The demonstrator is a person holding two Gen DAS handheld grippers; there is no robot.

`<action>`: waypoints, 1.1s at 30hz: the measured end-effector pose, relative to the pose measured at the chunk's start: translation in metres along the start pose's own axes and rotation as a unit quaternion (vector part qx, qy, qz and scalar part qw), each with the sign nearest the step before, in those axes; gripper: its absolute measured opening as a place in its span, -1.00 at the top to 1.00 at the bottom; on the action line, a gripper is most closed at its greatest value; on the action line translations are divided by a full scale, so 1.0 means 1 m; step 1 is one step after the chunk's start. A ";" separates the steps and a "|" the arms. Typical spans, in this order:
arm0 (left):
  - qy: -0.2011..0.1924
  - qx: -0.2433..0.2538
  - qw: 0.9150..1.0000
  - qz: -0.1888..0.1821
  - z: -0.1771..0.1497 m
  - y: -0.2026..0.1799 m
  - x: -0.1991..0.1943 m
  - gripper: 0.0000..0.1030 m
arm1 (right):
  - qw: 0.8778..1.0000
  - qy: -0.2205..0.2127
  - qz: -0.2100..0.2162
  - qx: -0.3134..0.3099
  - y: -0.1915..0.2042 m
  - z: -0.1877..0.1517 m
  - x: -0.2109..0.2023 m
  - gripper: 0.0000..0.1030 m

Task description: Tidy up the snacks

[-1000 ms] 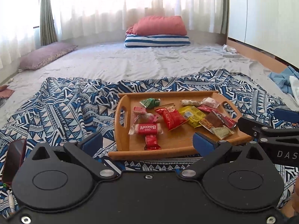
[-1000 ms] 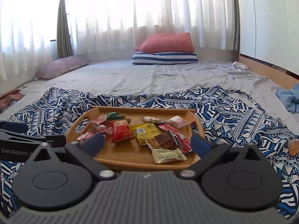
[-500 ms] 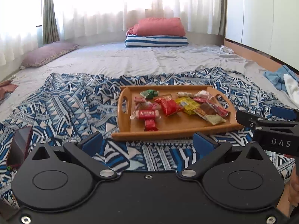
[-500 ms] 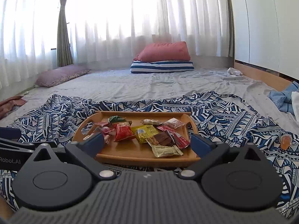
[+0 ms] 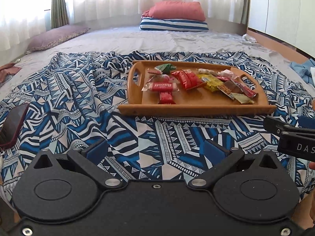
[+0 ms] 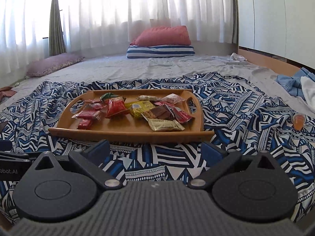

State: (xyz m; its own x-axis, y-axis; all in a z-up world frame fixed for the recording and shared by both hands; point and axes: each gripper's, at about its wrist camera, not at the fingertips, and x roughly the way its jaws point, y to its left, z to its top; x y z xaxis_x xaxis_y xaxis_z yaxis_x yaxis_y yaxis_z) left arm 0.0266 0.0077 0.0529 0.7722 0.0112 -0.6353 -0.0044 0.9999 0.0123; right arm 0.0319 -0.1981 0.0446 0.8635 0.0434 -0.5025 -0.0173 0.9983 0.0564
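Blue patterned cloth (image 5: 78,98) covers the bed ahead of you. From your left wrist, the left gripper (image 5: 155,151) hangs spread and empty, the wooden tray (image 5: 196,109) of snacks (image 5: 187,78) well beyond.

From your right wrist, the right gripper (image 6: 155,149) gapes empty just short of the tray.

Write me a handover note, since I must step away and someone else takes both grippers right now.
Left gripper: open, empty, above the blanket, short of the tray.
Right gripper: open, empty, also short of the tray.
Snacks: all wrapped, lying loose on the wooden tray: Biscoff pack and small red ones at its left end, red bag and yellow pack mid-tray, a chocolate bar and a beige sachet at its right end.
One orange jelly cup sits off the tray, on the blanket to the right.
Done: no sorting visible.
Left: all of it.
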 end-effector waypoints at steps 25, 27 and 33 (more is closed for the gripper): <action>0.029 -0.013 0.999 0.012 -0.022 0.002 0.060 -1.00 | 0.998 0.050 -0.025 -0.011 0.009 -0.042 0.058 -1.00; 0.027 -0.011 0.999 0.012 -0.022 0.002 0.062 -1.00 | 0.998 0.054 -0.024 -0.009 0.009 -0.042 0.060 -1.00; 0.024 -0.012 1.000 0.007 -0.023 0.003 0.064 -1.00 | 0.998 0.057 -0.026 -0.019 0.010 -0.043 0.063 -1.00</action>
State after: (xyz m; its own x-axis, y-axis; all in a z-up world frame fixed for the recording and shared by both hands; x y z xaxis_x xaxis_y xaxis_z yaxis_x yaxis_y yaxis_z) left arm 0.0613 0.0118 -0.0056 0.7411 0.0258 -0.6709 -0.0308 0.9995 0.0044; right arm 0.0640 -0.1835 -0.0236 0.8002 -0.0059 -0.5997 0.0044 1.0000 -0.0039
